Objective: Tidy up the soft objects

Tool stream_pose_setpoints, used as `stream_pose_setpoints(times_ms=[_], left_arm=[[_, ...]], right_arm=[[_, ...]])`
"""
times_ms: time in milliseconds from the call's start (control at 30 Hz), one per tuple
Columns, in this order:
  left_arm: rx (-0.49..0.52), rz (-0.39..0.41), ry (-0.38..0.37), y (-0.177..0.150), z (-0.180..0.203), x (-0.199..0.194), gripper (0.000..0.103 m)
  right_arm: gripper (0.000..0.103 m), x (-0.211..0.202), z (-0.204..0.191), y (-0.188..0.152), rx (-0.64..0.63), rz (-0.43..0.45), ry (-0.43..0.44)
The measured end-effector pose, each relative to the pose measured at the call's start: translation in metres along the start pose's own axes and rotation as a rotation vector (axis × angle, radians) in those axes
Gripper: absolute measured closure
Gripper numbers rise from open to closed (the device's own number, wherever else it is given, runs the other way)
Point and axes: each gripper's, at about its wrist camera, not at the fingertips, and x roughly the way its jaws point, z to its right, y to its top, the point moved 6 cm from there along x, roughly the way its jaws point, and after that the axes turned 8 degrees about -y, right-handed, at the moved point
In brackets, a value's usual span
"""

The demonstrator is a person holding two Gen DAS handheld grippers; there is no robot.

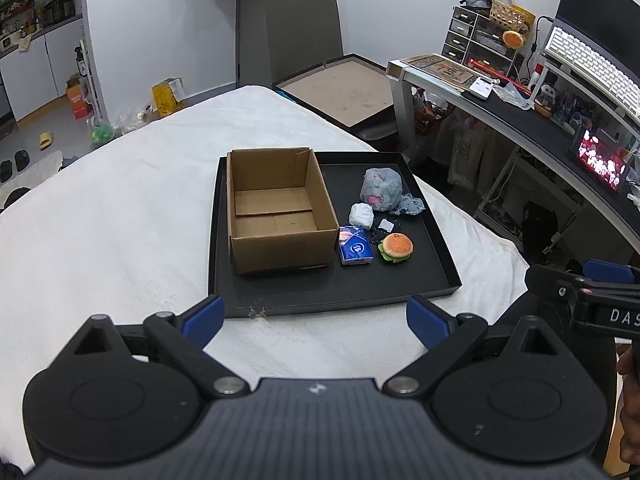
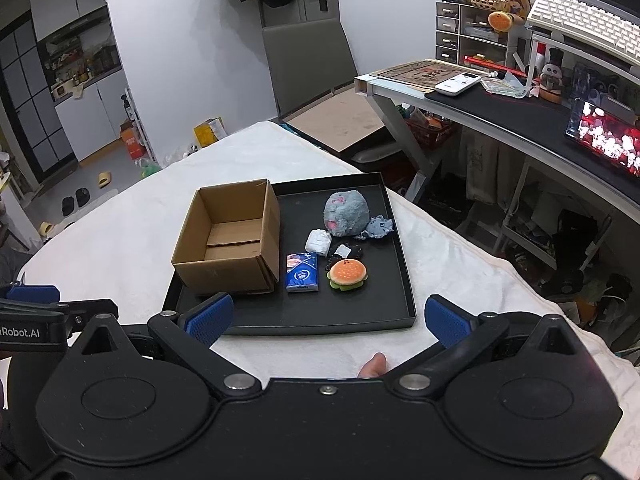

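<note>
A black tray point(image 1: 436, 236) point(image 2: 402, 264) lies on a white blanket. On its left stands an open, empty cardboard box point(image 1: 276, 208) point(image 2: 232, 236). To the box's right lie a grey plush point(image 1: 380, 190) point(image 2: 346, 214), a small grey plush piece point(image 1: 410, 205) point(image 2: 378, 227), a white soft wad point(image 1: 361, 214) point(image 2: 318, 241), a blue tissue pack point(image 1: 355, 245) point(image 2: 302, 272), a burger plush point(image 1: 397, 247) point(image 2: 347, 274) and a dark beaded item with a white tag point(image 1: 385, 227) point(image 2: 344, 252). My left gripper point(image 1: 316, 320) and right gripper point(image 2: 328, 320) are open and empty, in front of the tray's near edge.
The white blanket point(image 1: 120, 220) point(image 2: 460, 280) covers the table. A desk point(image 1: 520, 120) point(image 2: 500, 112) with a keyboard, drawers and a lit screen stands to the right. A grey chair point(image 1: 304, 36) point(image 2: 308, 64) and a brown board point(image 1: 344, 88) stand behind. The right gripper shows at the left view's edge point(image 1: 592, 292).
</note>
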Motion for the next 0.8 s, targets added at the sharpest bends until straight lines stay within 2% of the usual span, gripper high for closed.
stream_pose_setpoints(times_ms=[800], left_arm=[[-0.022, 0.020, 0.000, -0.0005, -0.0036, 0.0016, 0.006]], right_arm=[[0.000, 0.0034, 0.0027, -0.0003, 0.016, -0.003, 0.004]])
